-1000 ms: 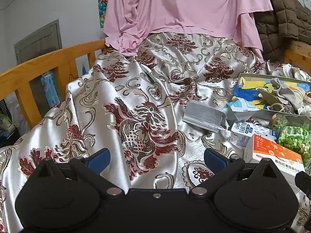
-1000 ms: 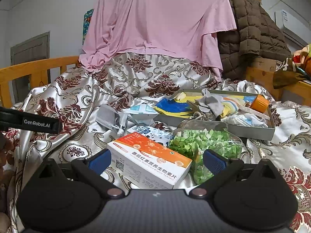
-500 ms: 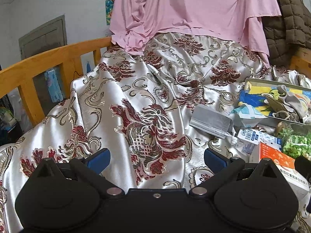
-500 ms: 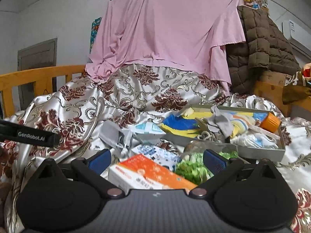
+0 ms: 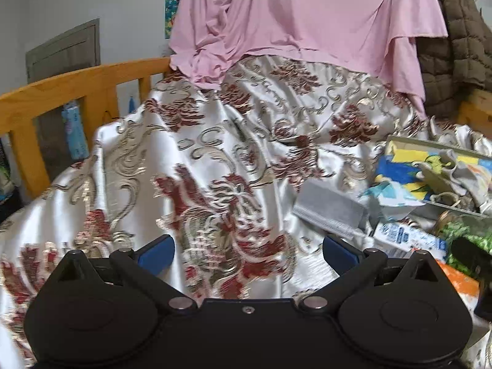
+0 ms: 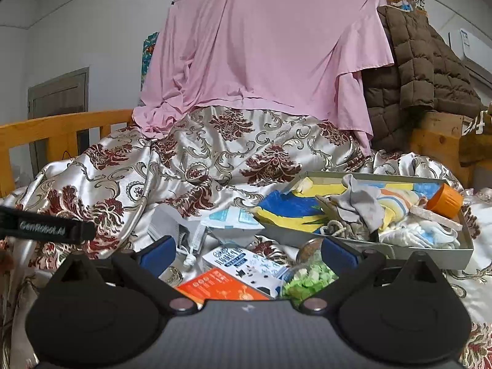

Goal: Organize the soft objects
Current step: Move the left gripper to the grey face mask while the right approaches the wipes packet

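Glossy satin bedspread (image 6: pixel 233 153) lies beyond the fingers, matt pink cloth (image 6: pixel 270 52) above it; varnished wooden rail (image 5: pixel 70 89) left; matt cardboard tray (image 6: pixel 430 246) right.

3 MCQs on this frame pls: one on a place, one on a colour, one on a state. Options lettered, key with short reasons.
1. Where does the grey face mask lie?
A. inside the tray
B. on the patterned satin cover, left of the tray
C. draped over the wooden rail

2. What colour is the cap of the bottle lying in the tray?
A. orange
B. green
C. white

3. What state are the right tongs in?
A. shut on the mask
B. shut on a sock
C. open, holding nothing

Key:
1 B: the mask rests flat on the satin cover, outside the tray's near left corner.
2 A: the orange cap sits at the tray's far right end.
3 C: both blue pads stand wide apart, with only the boxes on the bed seen between them.
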`<state>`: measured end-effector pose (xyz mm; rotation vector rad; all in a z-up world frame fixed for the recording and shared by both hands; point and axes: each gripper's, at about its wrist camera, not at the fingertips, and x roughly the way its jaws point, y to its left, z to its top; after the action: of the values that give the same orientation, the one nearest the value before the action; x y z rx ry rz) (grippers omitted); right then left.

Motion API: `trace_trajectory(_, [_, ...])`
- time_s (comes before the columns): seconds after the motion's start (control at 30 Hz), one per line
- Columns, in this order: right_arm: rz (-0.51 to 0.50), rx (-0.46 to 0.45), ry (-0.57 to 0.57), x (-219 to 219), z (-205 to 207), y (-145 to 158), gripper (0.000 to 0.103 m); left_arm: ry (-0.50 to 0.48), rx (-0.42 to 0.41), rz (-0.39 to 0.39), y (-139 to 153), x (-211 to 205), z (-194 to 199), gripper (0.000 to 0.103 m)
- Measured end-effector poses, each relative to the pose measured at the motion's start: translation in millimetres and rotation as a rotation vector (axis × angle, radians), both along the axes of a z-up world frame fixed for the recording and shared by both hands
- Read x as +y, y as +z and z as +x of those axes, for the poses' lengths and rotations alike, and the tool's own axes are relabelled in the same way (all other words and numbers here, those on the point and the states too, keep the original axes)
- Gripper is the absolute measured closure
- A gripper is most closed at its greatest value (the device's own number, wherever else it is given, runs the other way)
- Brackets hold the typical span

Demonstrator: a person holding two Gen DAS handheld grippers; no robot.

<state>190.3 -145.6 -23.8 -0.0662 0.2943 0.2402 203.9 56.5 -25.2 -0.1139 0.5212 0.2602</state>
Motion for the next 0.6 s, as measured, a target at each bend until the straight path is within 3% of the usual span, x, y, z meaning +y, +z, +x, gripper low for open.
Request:
trace_trajectory(0.13, [0.006,-0.007,-0.02,-2,-3,2,0.0,-0.03,-0.029,-0.032,-4,-3,8,0.001])
trace_trajectory(0.33, [-0.002,0.006,-0.053,-6,-3,-2,0.0,-0.129,-0.081,-0.019,-7,-14,34,0.001])
trace_trajectory(0.6, [-0.018,0.024,-0.071,-7,-1,-8,0.0,-0.25,-0.075,-0.114,-17,-23,75,0.001])
